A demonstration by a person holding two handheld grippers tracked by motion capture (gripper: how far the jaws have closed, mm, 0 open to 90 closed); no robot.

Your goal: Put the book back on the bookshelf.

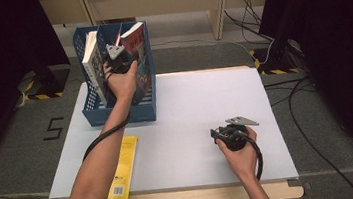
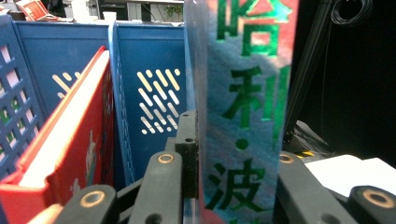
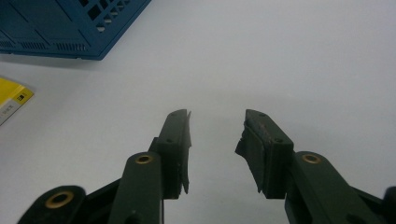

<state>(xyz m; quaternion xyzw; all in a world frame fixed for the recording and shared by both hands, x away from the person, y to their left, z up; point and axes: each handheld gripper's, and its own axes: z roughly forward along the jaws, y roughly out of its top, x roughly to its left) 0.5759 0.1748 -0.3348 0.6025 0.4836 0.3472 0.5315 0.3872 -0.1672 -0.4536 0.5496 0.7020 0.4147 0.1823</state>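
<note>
My left gripper is over the blue file rack at the table's back left. It is shut on an upright book with a red cover. In the left gripper view my left gripper clamps that book's glossy spine, which carries green characters. A red-covered book leans in the compartment beside it. A pale book leans at the rack's left side. My right gripper rests low at the table's front right. In its own view the right gripper is open with nothing between its jaws.
A yellow book lies flat near the front left edge of the white table, and its corner is in the right gripper view. The rack's base is at upper left there. Cables run over the floor at the right.
</note>
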